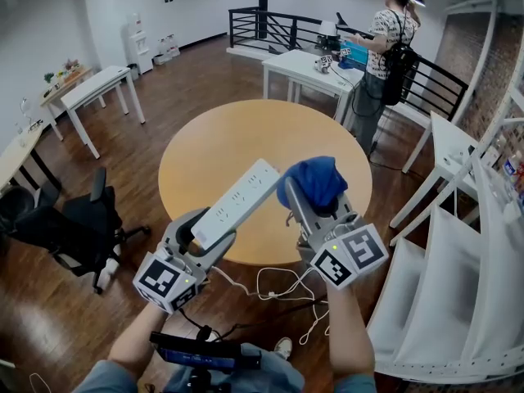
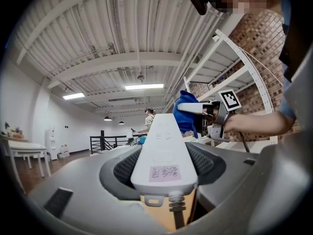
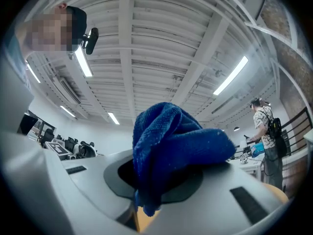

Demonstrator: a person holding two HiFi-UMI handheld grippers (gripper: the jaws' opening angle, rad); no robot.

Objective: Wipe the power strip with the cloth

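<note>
Power strip [image 1: 237, 203] hangs in the air over the near edge of the round table [image 1: 205, 137], its cord end clamped in the left gripper [image 1: 205, 234]. Just beside its far end, the right gripper [image 1: 304, 203] pinches the blue cloth [image 1: 315, 178]. Open floor [image 1: 188, 72] rings the table.

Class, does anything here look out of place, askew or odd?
The power strip, held up in the air, trails its white cord in loose tangled loops below; it could snag. Nothing else stands out.
</note>
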